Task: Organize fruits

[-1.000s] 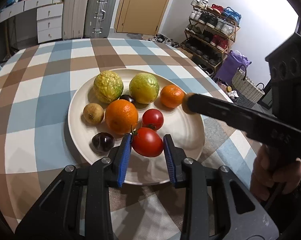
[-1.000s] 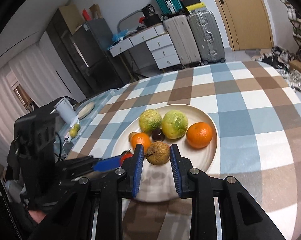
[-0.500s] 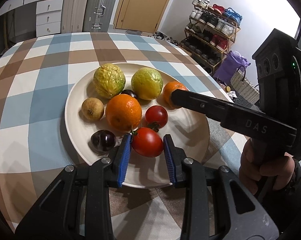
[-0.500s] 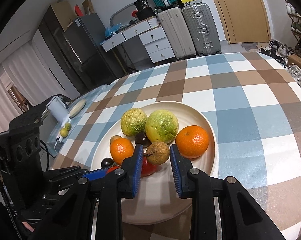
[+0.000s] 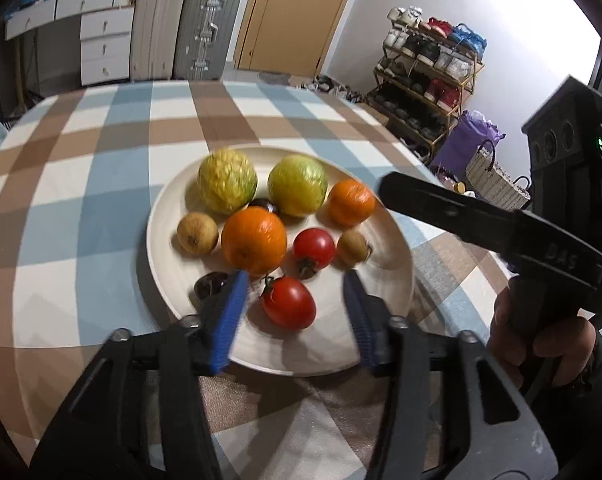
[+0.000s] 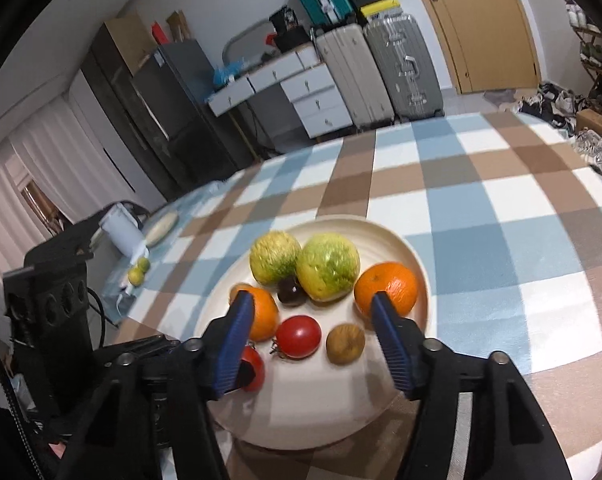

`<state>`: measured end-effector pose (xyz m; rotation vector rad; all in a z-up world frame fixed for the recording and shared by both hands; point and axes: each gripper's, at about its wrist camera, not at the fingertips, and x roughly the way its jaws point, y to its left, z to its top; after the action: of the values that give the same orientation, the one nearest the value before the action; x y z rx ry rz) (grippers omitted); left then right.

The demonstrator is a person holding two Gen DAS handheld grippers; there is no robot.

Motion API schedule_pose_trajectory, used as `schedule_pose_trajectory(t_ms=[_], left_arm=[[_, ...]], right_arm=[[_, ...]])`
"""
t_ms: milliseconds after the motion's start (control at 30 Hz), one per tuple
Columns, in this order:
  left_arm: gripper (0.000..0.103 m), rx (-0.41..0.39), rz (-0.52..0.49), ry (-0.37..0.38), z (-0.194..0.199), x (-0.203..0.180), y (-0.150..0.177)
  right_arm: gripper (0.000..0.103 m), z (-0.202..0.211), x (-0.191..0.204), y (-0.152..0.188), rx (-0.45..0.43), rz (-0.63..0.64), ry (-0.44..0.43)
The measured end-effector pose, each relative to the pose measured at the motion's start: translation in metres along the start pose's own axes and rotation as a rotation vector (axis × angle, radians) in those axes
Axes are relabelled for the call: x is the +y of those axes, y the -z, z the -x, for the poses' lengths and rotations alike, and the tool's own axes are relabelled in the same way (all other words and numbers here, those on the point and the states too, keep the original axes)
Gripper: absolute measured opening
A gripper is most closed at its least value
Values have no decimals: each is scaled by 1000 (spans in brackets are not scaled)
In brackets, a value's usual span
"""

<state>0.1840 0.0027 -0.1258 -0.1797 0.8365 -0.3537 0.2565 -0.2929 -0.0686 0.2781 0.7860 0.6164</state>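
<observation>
A cream plate (image 5: 397, 280) on the checked tablecloth holds two yellow-green fruits (image 5: 227, 182), two oranges (image 5: 254, 241), two red tomatoes (image 5: 288, 303), two small brown fruits (image 5: 353, 247) and dark plums (image 5: 208, 284). My left gripper (image 5: 297, 312) is open, its blue pads either side of the near tomato without touching it. My right gripper (image 6: 313, 332) is open above the plate (image 6: 381, 408); the other tomato (image 6: 299, 336) and a small brown fruit (image 6: 345, 343) lie on the plate between its pads. The right gripper's body reaches in from the right in the left wrist view.
A white kettle (image 6: 121, 232), a small dish (image 6: 161, 224) and two small green fruits (image 6: 138, 272) sit at the table's far left end. Suitcases (image 5: 205, 32), drawers and a shoe rack (image 5: 429, 76) stand beyond the table.
Both grippers have opened. The left let go of the red tomato and the right let go of the small brown fruit; both fruits now lie on the plate. Both grippers drew back slightly.
</observation>
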Motion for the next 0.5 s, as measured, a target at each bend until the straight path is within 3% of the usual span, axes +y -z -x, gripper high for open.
schedule_pose_trajectory(t_ms=[100,167,333,500], left_arm=[[62,-27,-5,-20,13,-3,0],[65,-41,3,-37,23,-4,0],[80,-107,12,-85,58,-9,-1],[83,-166,-11,-126,95,-21,0]], right_arm=[[84,19,0,1,-42,-22,-2],[89,30,2,3,-58,-24,17],[100,53,13,8,-80,-14,56],[102,74,32,16,-98,21,58]])
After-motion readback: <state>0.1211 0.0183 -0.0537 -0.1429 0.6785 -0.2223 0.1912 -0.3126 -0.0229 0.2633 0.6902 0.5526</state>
